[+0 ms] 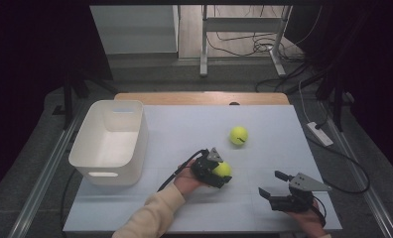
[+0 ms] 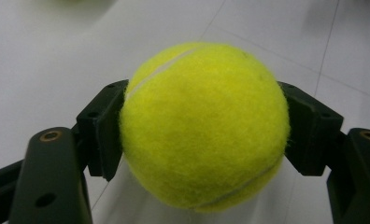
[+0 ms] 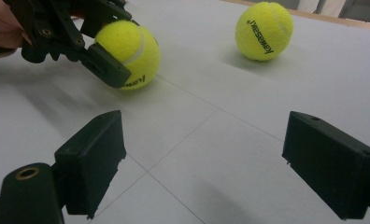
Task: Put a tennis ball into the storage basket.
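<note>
Tennis ball (image 2: 204, 126) between left gripper's (image 2: 206, 133) jaws

Between the white bin (image 1: 110, 144) at the table's (image 1: 184, 218) left edge and the loose tennis ball (image 1: 238, 135) lies bare surface; the near edge beside the right gripper (image 1: 275, 187) is unobstructed.

Your left gripper (image 1: 219, 174) is matte black, with a small grey three-cornered plate on top and a black cable trailing off it beside your cream knitted sleeve (image 1: 150, 214). Your right gripper (image 1: 272, 185), to the right of that sleeve, has the same plate. Its blocky black jaw pads show small screw holes, with a brass-ringed pivot hole behind.
</note>
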Demonstrator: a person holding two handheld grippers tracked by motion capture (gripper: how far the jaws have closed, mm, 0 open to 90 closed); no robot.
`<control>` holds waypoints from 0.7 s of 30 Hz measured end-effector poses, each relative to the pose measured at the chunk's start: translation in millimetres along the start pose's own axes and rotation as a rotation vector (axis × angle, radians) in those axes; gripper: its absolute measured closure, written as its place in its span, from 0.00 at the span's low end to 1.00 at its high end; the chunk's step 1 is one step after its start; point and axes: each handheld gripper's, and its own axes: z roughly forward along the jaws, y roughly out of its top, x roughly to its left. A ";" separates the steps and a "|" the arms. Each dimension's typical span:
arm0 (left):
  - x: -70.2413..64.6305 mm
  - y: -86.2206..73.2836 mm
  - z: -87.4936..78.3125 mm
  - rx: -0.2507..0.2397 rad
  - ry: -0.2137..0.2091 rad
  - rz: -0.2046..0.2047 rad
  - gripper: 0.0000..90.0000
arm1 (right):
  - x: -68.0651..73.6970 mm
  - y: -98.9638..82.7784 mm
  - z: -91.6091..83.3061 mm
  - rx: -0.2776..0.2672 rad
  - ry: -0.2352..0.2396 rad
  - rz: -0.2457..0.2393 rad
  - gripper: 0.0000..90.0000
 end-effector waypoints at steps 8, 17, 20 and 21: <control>1.5 2.7 -17.9 -0.060 0.013 -0.005 0.30 | 0.1 0.0 0.2 0.000 -0.003 -0.002 0.14; 3.3 6.4 -39.0 -0.121 0.021 -0.006 0.30 | -0.2 0.2 -1.1 -0.010 0.002 0.012 0.14; 4.3 6.7 -43.7 -0.131 0.026 -0.009 0.30 | -0.1 0.1 -0.9 -0.010 0.001 0.012 0.14; 5.5 6.8 -47.2 -0.140 0.030 -0.011 0.30 | 0.0 0.2 -1.0 -0.010 0.001 0.012 0.14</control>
